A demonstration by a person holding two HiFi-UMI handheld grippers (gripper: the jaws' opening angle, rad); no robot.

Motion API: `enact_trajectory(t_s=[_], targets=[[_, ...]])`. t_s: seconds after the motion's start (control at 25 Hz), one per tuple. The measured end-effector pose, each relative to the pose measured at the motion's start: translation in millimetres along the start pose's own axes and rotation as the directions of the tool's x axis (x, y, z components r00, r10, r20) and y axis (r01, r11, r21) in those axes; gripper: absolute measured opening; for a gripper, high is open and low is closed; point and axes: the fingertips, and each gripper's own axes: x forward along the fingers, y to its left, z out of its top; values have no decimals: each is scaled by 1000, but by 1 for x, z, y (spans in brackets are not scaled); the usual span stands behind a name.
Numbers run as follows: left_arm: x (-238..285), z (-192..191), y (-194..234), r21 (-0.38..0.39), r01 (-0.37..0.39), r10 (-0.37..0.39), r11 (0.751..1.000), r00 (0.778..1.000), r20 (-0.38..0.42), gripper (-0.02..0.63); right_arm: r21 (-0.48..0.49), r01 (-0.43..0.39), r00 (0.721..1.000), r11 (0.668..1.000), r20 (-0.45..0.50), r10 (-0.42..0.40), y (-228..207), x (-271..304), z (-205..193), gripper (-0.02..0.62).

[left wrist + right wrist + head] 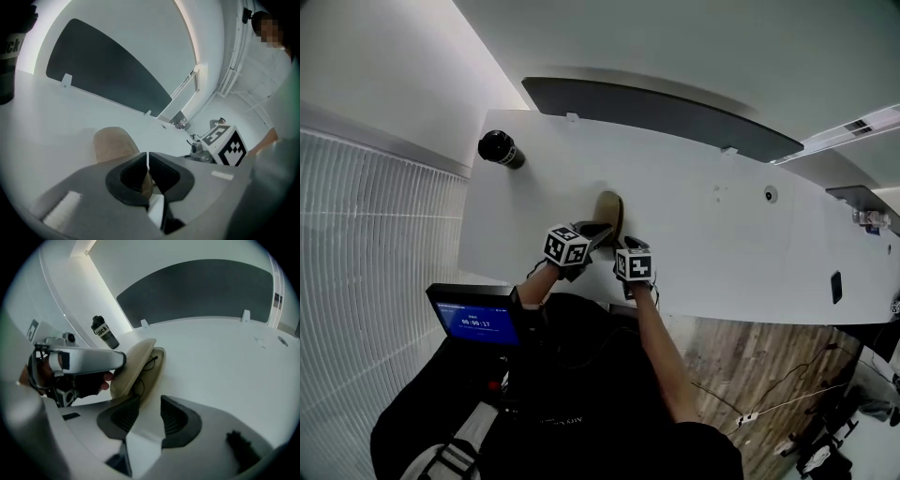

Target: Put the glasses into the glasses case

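A tan glasses case (pixel 609 208) lies on the white table (pixel 712 244), just beyond both grippers. In the right gripper view its lid (pixel 133 366) stands half raised, and dark thin-framed glasses (pixel 149 363) lie inside the shell. My left gripper (pixel 123 360) comes in from the left and is shut on the lid's edge. In the left gripper view its jaws (pixel 148 161) meet, with a tan sliver of the lid between them. My right gripper (pixel 149 411) is open at the case's near end, with nothing between its pads.
A black bottle (pixel 500 148) stands at the table's far left corner. A long dark panel (pixel 656 111) runs along the table's back edge. A small blue-lit screen (pixel 476 319) sits by the person's left arm. The table's near edge lies just behind the grippers.
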Motion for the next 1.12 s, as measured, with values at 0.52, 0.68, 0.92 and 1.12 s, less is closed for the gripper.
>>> enact_trajectory(t_s=[0.52,0.68,0.92,1.12], targets=[[16,-8,-23,59,-52,52,997,999,-8,11,79,-35,959,996,282,11,-22,-100,-8,140],[-5,2,-66,170,20,-32,985,997,68,11,87,-86,887,992,460,37,-26,-145,22,124],[-65,33,-93,349,-37,-47,936,972,228,6,-149,65,787,987,616,41,9,-194,81,16],[-129,67,-94,402,-101,-51,910,935,351,5,-305,136,777,943,623,89,59,-206,95,8]])
